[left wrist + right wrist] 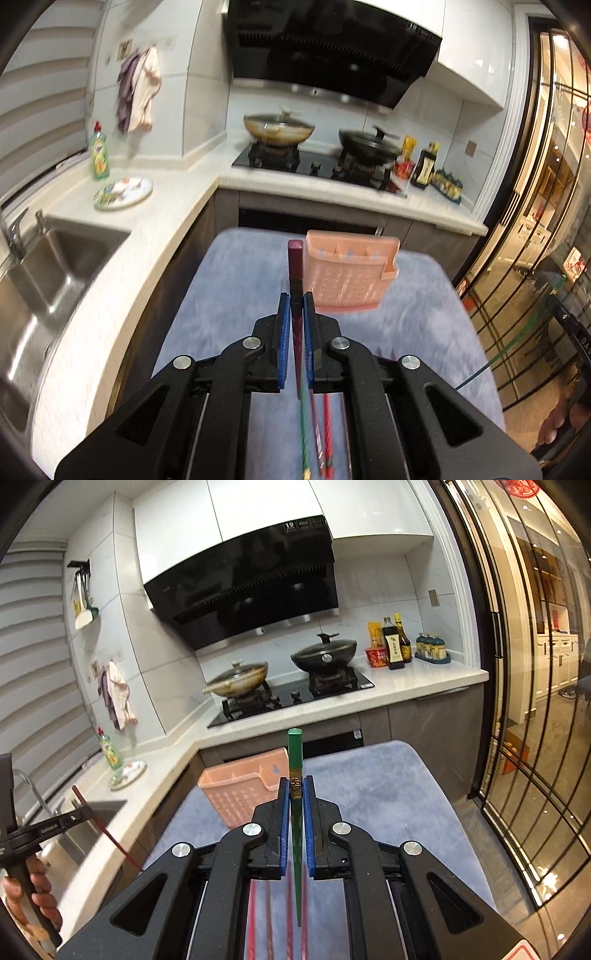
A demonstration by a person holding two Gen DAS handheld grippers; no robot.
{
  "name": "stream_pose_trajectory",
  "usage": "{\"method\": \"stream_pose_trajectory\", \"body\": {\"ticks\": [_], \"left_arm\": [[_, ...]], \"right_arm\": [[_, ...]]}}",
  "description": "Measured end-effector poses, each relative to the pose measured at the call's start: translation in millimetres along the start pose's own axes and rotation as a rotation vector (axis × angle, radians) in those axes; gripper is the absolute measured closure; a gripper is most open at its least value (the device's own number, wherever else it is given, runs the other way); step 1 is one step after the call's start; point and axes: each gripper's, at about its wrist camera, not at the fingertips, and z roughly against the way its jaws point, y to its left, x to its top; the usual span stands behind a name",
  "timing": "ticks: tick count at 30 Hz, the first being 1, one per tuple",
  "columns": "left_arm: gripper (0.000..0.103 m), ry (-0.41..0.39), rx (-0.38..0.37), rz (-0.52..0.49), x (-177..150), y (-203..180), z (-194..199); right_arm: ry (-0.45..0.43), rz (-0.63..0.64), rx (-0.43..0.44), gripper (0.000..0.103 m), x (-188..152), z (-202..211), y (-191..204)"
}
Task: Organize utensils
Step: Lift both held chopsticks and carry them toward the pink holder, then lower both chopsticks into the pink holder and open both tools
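My left gripper (295,299) is shut on a dark red chopstick (295,266), held upright above the grey-blue cloth (236,295). A pink slotted utensil holder (351,273) stands on the cloth just right of and beyond it. My right gripper (295,782) is shut on a green chopstick (295,753), held upright, with the holder (243,786) to its left. Several loose chopsticks (317,435) lie on the cloth under the left gripper; more chopsticks (269,923) show under the right one. The left gripper (79,814) shows at far left in the right wrist view.
A white counter (177,206) wraps around the left and back, with a steel sink (44,280), a plate (123,192) and a green soap bottle (99,153). A hob with two pans (291,672) and bottles (395,642) sits behind. Glass doors (535,738) stand at right.
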Motion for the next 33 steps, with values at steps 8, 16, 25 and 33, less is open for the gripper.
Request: {"method": "stream_pose_trajectory", "body": {"ticks": [8,16,25,33], "left_arm": [[0.096,-0.169,0.020,0.018,89,-18,-29],[0.096,-0.205,-0.001,0.024,137,-31,-82],[0.096,-0.100,-0.009,0.018,107,-28,-148],[0.096,-0.090,0.002,0.033,106,-19,-154]], "right_arm": [[-0.100,-0.012,0.101,0.096,77,-67,41],[-0.128,-0.024,0.125,0.096,109,-138,69],[0.031,-0.024,0.134,0.096,68,-212,62],[-0.044,-0.037,0.189,0.096,88,-194,69]]}}
